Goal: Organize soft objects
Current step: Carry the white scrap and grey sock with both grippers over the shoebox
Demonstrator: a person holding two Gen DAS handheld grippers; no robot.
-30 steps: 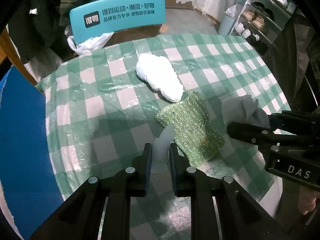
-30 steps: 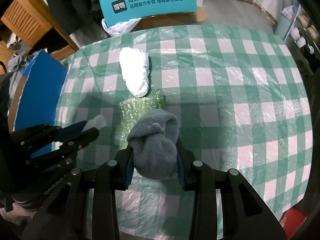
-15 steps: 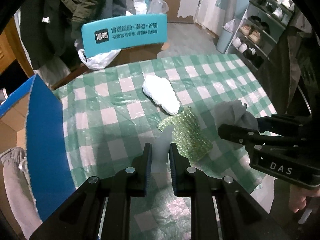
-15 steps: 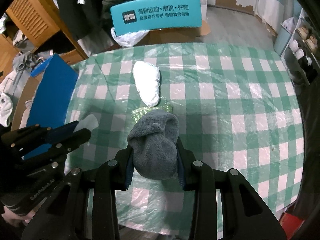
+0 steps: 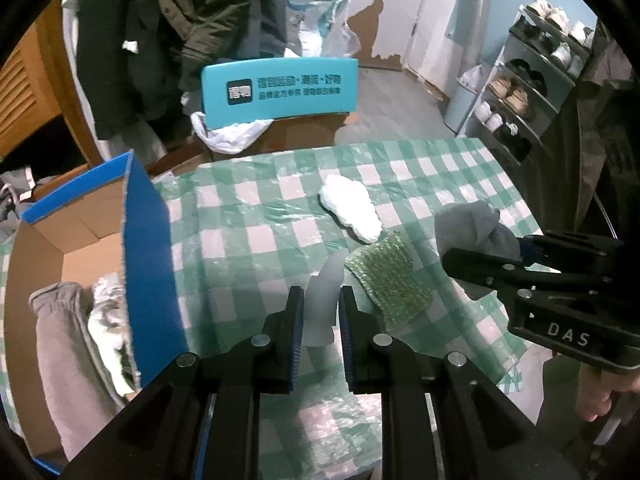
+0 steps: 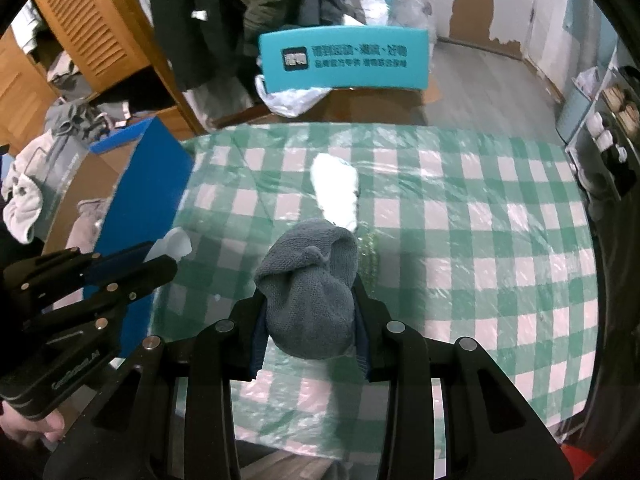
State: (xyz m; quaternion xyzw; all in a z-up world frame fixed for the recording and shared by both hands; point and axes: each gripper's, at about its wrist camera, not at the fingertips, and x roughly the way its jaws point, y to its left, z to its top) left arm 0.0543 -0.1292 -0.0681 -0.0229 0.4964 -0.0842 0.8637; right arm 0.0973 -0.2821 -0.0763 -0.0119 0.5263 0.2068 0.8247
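My left gripper is shut on a pale translucent soft piece and holds it above the checked table. My right gripper is shut on a balled grey sock, also raised above the table; the sock shows in the left wrist view. A white padded bundle and a green bubble-wrap piece lie on the table. An open blue cardboard box with grey and white clothes inside stands at the table's left.
A teal chair back with a white plastic bag stands behind the table. Dark coats hang at the back. A shoe rack stands at the right. A wooden cabinet is at the far left.
Both grippers have risen and pulled back from the table with their loads. The blue box and its clothes have come into view at the left.
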